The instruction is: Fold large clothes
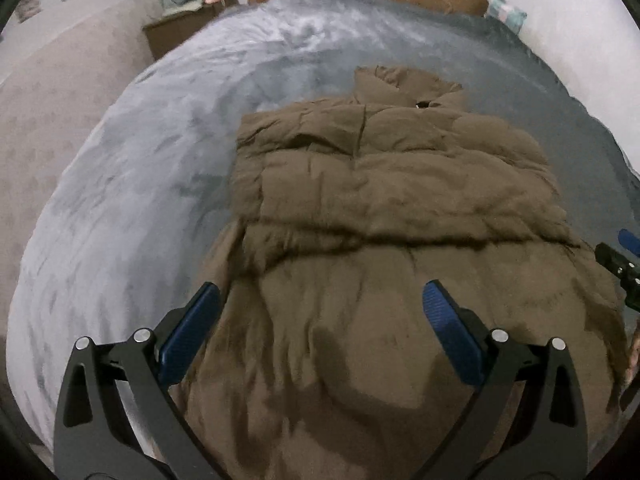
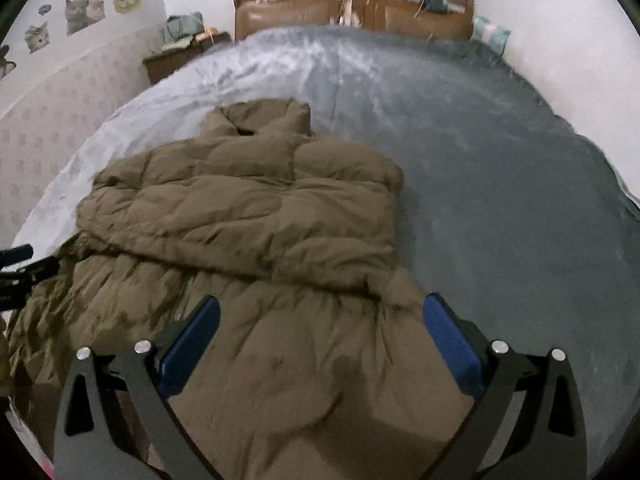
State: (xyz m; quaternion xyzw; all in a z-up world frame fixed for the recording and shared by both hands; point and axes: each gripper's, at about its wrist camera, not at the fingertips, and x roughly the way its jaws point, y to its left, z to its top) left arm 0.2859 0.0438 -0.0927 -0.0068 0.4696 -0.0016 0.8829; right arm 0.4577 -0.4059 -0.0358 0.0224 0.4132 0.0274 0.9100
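Observation:
A brown padded coat (image 1: 392,216) lies flat on the bed, collar toward the headboard, with both sides folded in over its middle. My left gripper (image 1: 322,294) hovers open above the coat's lower left part, nothing between its blue pads. In the right wrist view the same coat (image 2: 248,216) fills the left and centre. There my right gripper (image 2: 320,306) is open over the coat's lower right edge. The other gripper shows at the right edge (image 1: 620,268) of the left wrist view and at the left edge (image 2: 24,268) of the right wrist view.
A grey-blue fleece blanket (image 2: 500,184) covers the bed, with open room right of the coat. A wooden headboard (image 2: 352,4) stands at the far end. A brown nightstand (image 2: 176,56) piled with cloth sits at the far left beside a wall.

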